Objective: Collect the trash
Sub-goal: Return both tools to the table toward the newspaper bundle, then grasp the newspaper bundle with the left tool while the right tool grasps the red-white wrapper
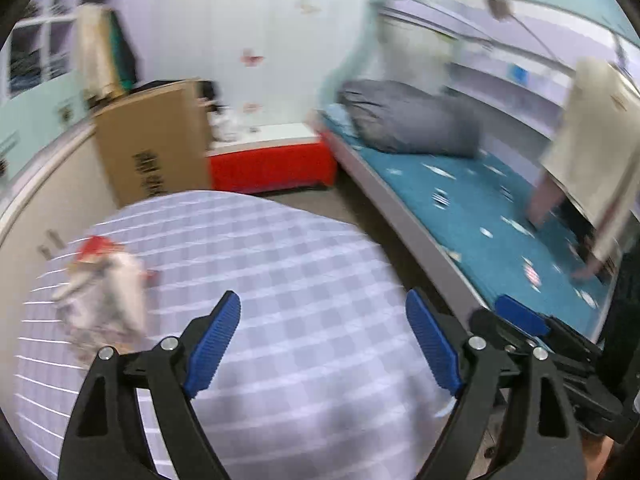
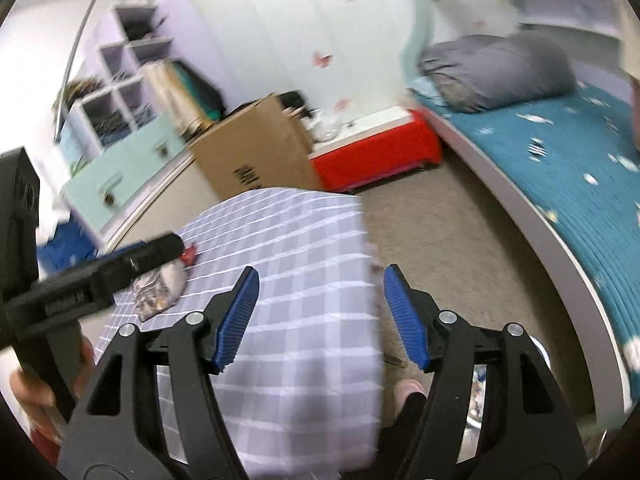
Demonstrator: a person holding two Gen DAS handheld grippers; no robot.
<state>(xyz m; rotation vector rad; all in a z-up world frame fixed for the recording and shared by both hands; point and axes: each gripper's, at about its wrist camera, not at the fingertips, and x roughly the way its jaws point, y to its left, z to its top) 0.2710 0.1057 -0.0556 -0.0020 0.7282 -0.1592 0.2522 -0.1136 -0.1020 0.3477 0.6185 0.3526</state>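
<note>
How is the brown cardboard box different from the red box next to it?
The cardboard box is plain brown with dark print on its side; the red box is bright red with a white top. The cardboard box stands taller, while the red box is low and long. The cardboard box sits nearer the checked table; the red box reaches toward the bed. Both stand on the floor by the white wall.

Both wrist views high, angled down, sharing checked table [image 1: 280, 264], bed [image 2: 560, 168]
</note>
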